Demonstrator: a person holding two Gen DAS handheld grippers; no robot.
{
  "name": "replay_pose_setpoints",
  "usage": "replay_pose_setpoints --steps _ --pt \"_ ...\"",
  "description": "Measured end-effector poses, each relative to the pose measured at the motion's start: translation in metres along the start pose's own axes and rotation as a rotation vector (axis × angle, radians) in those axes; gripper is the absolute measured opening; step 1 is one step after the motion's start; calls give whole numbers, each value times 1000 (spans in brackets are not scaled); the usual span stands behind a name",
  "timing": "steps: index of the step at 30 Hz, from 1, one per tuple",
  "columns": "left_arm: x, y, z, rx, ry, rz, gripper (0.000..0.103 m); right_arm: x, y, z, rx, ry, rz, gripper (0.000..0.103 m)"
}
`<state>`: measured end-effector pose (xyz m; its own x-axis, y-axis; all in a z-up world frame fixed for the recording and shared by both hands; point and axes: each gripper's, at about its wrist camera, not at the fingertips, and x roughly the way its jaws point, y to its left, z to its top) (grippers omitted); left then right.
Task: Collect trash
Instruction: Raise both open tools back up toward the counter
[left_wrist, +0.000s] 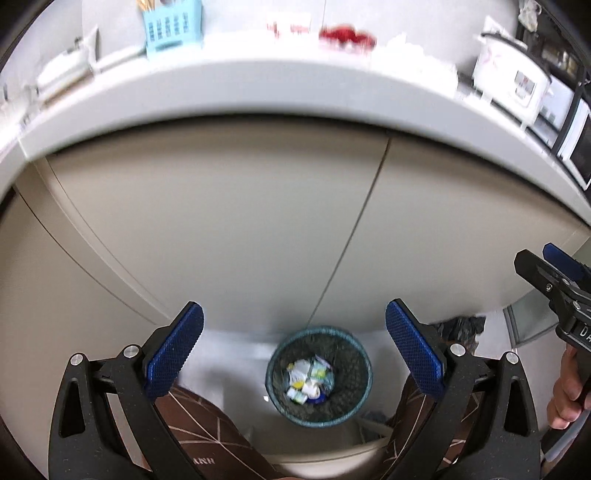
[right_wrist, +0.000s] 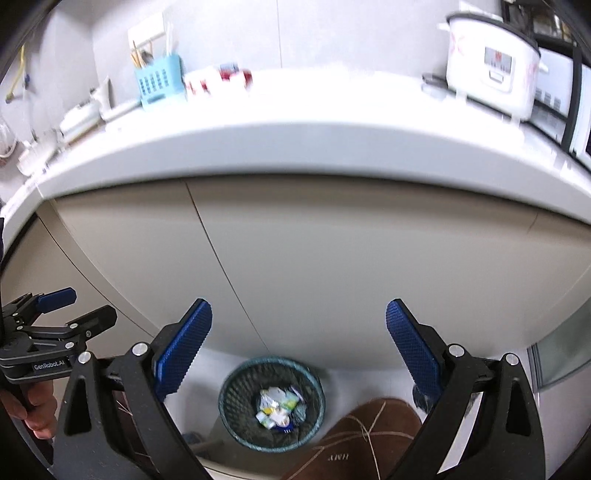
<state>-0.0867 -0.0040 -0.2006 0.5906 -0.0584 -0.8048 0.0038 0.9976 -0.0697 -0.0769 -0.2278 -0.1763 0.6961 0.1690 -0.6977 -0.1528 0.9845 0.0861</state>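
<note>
A dark mesh wastebasket (left_wrist: 318, 376) (right_wrist: 271, 402) stands on the white floor at the foot of the cabinet, holding several crumpled wrappers (left_wrist: 309, 380) (right_wrist: 279, 406). My left gripper (left_wrist: 293, 350) hangs high above it, open, with nothing between its blue pads. My right gripper (right_wrist: 299, 350) is likewise open and empty above the basket. Each gripper shows at the edge of the other's view: the right one (left_wrist: 554, 273) and the left one (right_wrist: 62, 314). On the countertop lie red-and-white packets (left_wrist: 347, 35) (right_wrist: 218, 79), blurred.
Beige cabinet doors (left_wrist: 258, 221) rise under the white counter edge (left_wrist: 258, 92). On the counter stand a light blue utensil caddy (right_wrist: 159, 83) and a white rice cooker (right_wrist: 491, 59). A person's brown patterned slippers (right_wrist: 369, 435) are beside the basket. A hand (left_wrist: 565, 391) grips the right handle.
</note>
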Motion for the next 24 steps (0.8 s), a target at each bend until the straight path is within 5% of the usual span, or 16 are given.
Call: replay_pose_setpoints --steps 12,24 --pt "-62 7 71 -18 -126 34 97 -46 18 73 -42 -116 22 91" --pt "-68 7 163 -1 -176 62 97 -20 39 130 -49 -92 58 91"
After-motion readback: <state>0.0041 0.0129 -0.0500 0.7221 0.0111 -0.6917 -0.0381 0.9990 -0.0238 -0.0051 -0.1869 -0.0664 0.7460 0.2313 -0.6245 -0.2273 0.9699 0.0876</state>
